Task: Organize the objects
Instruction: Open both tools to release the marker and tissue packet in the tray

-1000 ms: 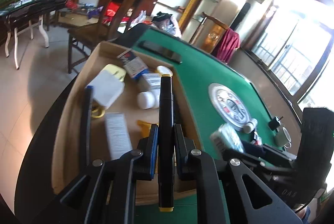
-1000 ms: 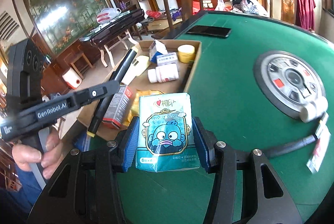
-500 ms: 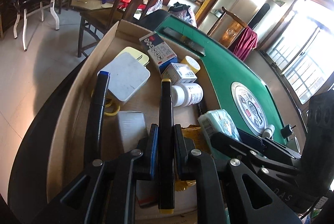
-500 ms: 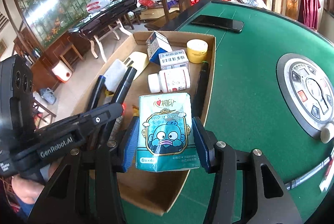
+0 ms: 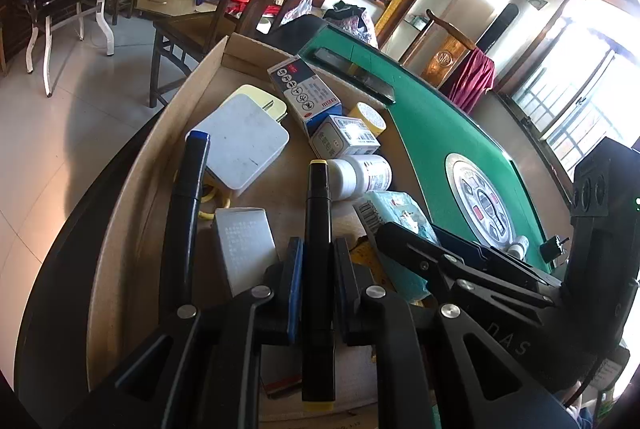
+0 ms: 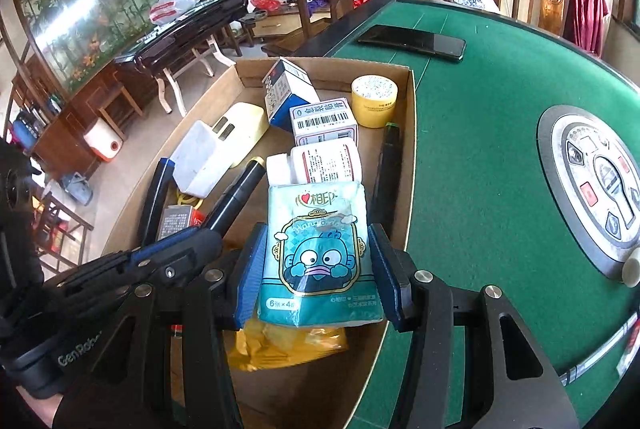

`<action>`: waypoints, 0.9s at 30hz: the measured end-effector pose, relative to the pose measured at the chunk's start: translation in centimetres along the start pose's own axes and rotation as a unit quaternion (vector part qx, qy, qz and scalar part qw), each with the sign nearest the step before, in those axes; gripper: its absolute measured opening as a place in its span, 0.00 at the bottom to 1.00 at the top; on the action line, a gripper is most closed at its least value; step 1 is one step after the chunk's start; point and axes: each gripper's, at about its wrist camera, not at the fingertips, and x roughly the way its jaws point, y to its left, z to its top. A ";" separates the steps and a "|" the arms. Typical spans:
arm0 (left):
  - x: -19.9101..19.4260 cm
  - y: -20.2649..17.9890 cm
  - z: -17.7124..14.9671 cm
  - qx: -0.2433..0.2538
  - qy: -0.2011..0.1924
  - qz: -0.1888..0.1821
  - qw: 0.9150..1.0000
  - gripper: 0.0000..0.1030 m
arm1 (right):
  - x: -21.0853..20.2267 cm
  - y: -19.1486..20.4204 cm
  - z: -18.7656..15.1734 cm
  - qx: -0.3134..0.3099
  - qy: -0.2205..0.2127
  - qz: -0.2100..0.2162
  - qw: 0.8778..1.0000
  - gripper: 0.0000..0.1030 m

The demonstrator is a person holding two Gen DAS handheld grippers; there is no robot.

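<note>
Over box [image 6: 408, 133] — marker [image 5: 317, 229] between left fingers | tissues [image 6: 320, 249] between right

The cardboard box [image 6: 408, 133] sits on the table [image 6: 480, 149], left of centre frame; a phone [image 6: 412, 41] lies behind it, upper centre.

Box floor, near end: bare cardboard [image 6: 280, 389] beside a yellow packet [image 6: 280, 345]; room to set down.
Box middle: crowded by white bottle [image 6: 320, 165], barcode carton [image 6: 324, 121], white adapter [image 6: 196, 165].
Box right wall: a dark pen [image 6: 386, 177] lies along it.
Box far end: tape roll [image 6: 374, 99] and blue-white carton [image 6: 286, 89] block it.
Bench right of box: open green felt [image 6: 472, 165]; round centre panel [image 6: 592, 185] further right.
</note>
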 end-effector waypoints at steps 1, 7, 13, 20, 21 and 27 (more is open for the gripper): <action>-0.1 0.0 0.0 -0.001 0.001 0.000 1.000 0.13 | 0.0 -0.2 0.1 0.004 0.001 0.004 1.000 0.49; -0.2 0.1 0.0 -0.008 0.006 0.001 1.000 0.14 | -0.3 -0.8 0.0 0.021 0.008 0.027 0.999 0.50; -0.6 -0.3 0.0 -0.008 0.007 0.001 1.000 0.14 | -1.0 -0.6 -0.1 0.024 0.005 0.040 0.999 0.50; -1.5 -1.3 0.1 0.000 0.001 -0.003 1.000 0.14 | -2.4 -0.8 -0.4 0.031 -0.002 0.057 0.998 0.50; -1.6 -1.5 0.1 0.003 0.001 -0.003 1.000 0.14 | -2.7 -1.1 -0.6 0.036 -0.003 0.063 0.997 0.50; -1.9 -3.5 -0.3 0.026 0.001 -0.006 1.000 0.14 | -5.0 -3.6 -1.5 0.065 -0.020 0.081 0.994 0.50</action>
